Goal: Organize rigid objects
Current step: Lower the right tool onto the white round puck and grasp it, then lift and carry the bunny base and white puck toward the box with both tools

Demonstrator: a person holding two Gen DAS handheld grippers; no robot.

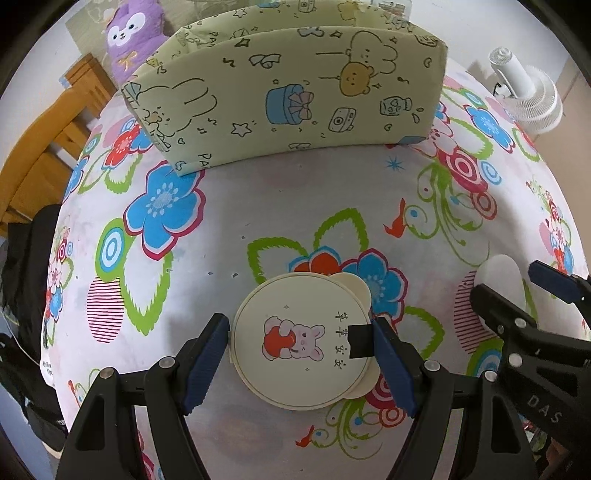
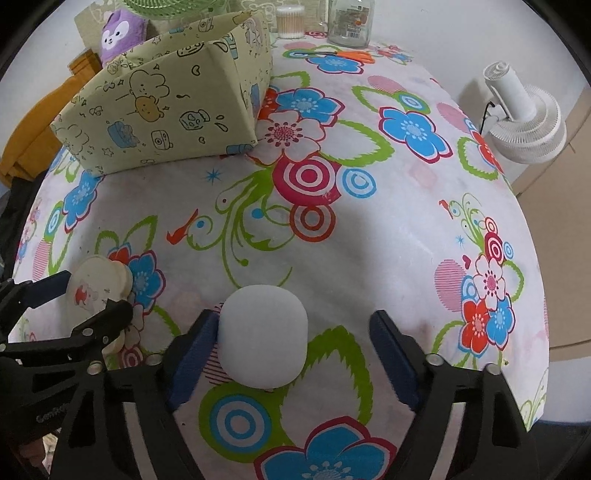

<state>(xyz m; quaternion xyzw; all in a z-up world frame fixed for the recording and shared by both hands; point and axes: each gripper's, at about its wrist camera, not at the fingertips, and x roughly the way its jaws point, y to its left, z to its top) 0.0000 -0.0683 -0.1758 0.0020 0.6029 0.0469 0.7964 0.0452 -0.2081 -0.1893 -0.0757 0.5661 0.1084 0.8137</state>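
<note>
A round cream tin with a pink bunny print (image 1: 301, 341) lies on the flowered tablecloth, and my left gripper (image 1: 301, 363) is closed around it, both blue pads touching its rim. A white rounded block (image 2: 263, 334) lies between the fingers of my right gripper (image 2: 293, 358), which is open; the left pad touches it, the right pad stands apart. The tin also shows at the left of the right wrist view (image 2: 96, 291). The white block shows at the right of the left wrist view (image 1: 498, 280). A pale green cartoon-print storage box (image 1: 291, 96) stands at the far side of the table.
A purple plush toy (image 1: 131, 35) sits behind the box. A white fan (image 2: 524, 118) stands beyond the table's right edge. A glass jar (image 2: 349, 22), a cotton-swab tub (image 2: 290, 22) and orange scissors (image 2: 351, 55) lie at the far edge. A wooden chair (image 1: 48, 147) is left.
</note>
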